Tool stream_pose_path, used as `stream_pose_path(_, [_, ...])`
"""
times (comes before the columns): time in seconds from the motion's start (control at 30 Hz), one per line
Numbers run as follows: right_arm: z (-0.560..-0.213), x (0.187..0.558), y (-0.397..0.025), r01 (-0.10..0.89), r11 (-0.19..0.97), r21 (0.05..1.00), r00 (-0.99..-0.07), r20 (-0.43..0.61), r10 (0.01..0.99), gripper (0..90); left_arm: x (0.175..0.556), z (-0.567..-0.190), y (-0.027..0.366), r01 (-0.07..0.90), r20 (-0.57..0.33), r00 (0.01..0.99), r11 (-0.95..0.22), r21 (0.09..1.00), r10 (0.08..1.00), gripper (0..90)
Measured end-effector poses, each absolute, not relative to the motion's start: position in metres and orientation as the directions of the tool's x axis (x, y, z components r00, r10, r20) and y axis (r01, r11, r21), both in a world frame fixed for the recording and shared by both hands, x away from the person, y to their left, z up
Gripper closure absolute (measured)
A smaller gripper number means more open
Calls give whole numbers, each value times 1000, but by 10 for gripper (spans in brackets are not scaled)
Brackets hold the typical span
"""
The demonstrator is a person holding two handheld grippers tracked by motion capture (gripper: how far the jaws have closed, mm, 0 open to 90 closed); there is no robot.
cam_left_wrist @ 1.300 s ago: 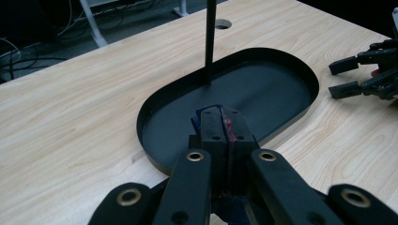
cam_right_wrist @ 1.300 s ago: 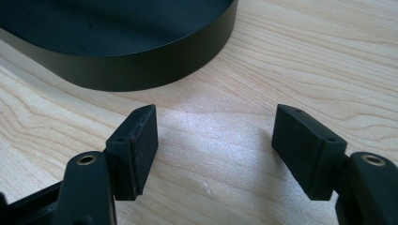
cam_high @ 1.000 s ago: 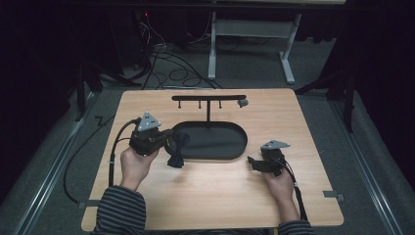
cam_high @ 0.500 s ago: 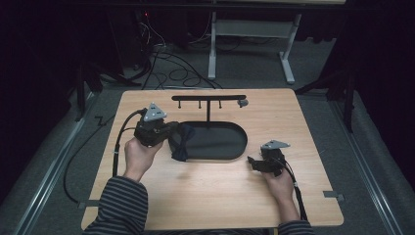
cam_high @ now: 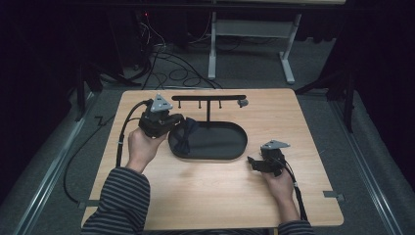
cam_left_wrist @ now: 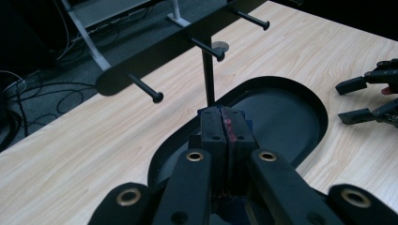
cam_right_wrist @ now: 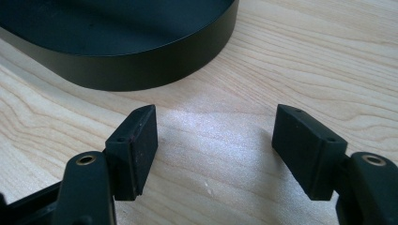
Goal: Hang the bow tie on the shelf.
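Observation:
A dark bow tie (cam_high: 186, 136) hangs from my left gripper (cam_high: 177, 120) over the left end of the black oval tray (cam_high: 220, 141). That gripper is shut on it, and in the left gripper view (cam_left_wrist: 225, 122) a thin red strip shows between the closed jaws, with dark blue cloth (cam_left_wrist: 238, 207) below them. Just ahead stands the black T-shaped rack (cam_left_wrist: 141, 65), several pegs sticking out from its bar (cam_high: 209, 98). My right gripper (cam_high: 252, 163) rests on the table to the right of the tray, open and holding nothing (cam_right_wrist: 215, 136).
The tray's wall (cam_right_wrist: 155, 65) lies just beyond the right gripper's jaws. A small silvery piece (cam_high: 242, 103) sits at the rack's right end. Bare wooden tabletop (cam_high: 205, 196) spreads in front. Cables and table legs (cam_high: 212, 49) stand on the floor behind.
My left gripper has lifted the bow tie and carried it away from the person, toward the rack. The right gripper has stayed in place, open.

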State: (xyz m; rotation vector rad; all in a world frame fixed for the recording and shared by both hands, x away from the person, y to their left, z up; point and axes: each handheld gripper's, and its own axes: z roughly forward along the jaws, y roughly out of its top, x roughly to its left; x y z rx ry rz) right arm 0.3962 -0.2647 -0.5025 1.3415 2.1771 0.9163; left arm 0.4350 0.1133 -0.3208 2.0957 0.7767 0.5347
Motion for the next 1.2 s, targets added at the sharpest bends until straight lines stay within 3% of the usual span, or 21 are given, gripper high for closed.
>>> stream_pose_path(0.67, [-503,396,-264,618,312,721,-442,-9,897,330,467,-306,104,344,133,687,-480,807,715,888])
stream_pose_path(1.2, [-503,396,-264,618,313,721,-443,-10,896,329,490,-317,103,374,146,639,-470,799,755,886])
